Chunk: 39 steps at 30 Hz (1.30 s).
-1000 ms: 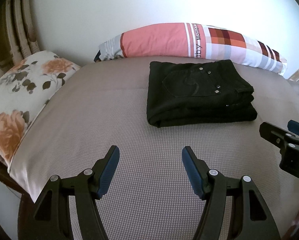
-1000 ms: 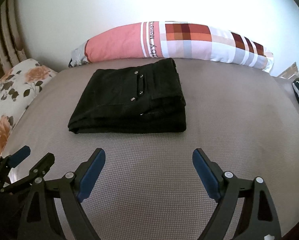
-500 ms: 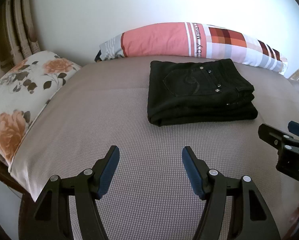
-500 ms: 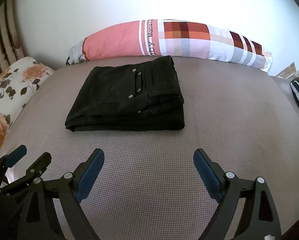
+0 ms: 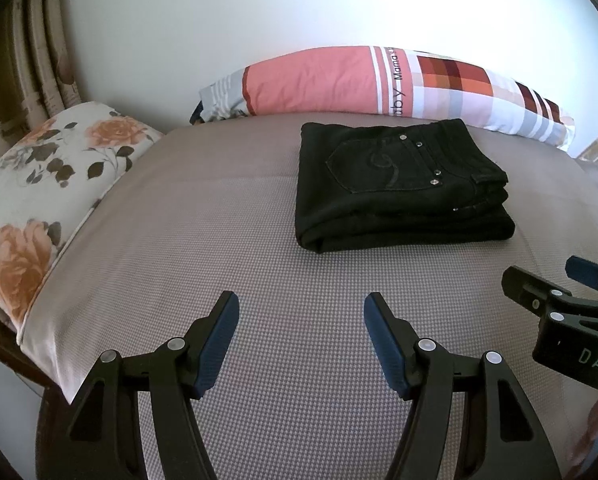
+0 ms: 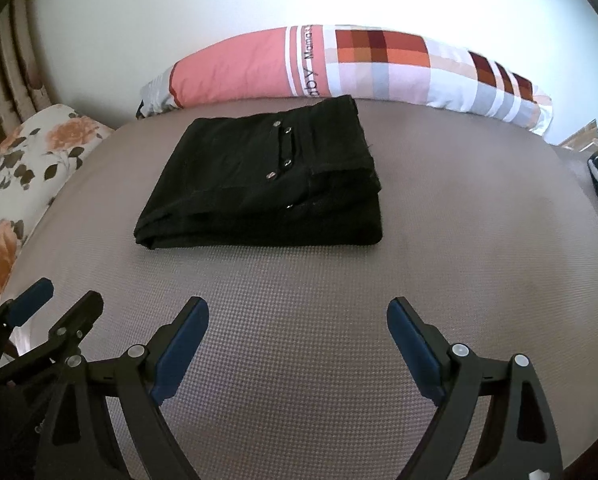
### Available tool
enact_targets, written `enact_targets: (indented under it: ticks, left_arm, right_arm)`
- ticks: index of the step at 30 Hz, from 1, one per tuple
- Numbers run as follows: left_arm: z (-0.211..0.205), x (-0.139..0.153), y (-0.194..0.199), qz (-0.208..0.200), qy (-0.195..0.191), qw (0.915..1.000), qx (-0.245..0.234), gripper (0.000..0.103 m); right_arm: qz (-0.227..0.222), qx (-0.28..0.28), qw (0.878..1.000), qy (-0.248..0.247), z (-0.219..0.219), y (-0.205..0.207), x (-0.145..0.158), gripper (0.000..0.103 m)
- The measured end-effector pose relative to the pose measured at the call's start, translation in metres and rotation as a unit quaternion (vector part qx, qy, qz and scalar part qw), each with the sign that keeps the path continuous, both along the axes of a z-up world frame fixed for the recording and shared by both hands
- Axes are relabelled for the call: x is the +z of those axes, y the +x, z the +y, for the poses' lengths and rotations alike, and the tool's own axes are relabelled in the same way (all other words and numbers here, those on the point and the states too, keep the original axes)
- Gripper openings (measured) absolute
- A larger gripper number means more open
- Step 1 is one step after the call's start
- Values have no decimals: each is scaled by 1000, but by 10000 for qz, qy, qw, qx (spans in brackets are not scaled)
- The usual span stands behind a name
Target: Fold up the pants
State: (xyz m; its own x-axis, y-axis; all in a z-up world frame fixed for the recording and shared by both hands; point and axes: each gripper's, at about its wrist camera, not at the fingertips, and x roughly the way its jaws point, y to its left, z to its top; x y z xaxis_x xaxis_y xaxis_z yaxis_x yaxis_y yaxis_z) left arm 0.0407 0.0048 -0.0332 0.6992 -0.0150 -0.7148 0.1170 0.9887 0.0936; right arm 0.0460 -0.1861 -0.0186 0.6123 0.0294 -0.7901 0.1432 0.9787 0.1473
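We see the black pants [image 5: 399, 188] folded into a neat stack on the bed [image 5: 219, 240], just before the long patterned pillow [image 5: 379, 80]. Our left claw [image 5: 301, 320] and right claw [image 6: 297, 324] hover spread, both empty, well short of the pants.

The left hand-held gripper [image 5: 301, 312] and right hand-held gripper [image 6: 297, 316] share black angular frames, silver round screws and dark blue pads [image 5: 215, 348]. White lettering, perhaps "DAS", marks the right one's body.
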Motion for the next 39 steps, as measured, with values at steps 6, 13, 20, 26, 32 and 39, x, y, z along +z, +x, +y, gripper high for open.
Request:
enact_targets:
  ticks: [6,13,20,26,32,39]
  left_arm:
    - [0,0,0,2,-4,10000,-1,66]
    - [-1,0,-1,1,-2,10000,12,66]
    - [0,0,-2,2,-4,10000,-3,66]
    - [0,-1,-3,7,13,10000,3,66]
    - [-1,-1,-3,-1,15,10000,13,66]
    - [0,-2,-3,3,37,10000,-7,66]
  right_arm:
    - [43,25,10000,-33,0,1,-1,89]
    - [74,59,9999,-69,1,2,-3,89]
    - [86,69,9999,-77,2,2,-4,89]
    - [91,76,9999,-77,2,2,-4,89]
    - [92,85,9999,-83,2,2,-5,89]
    - [94,91,9999,-70,2,3,-6,89]
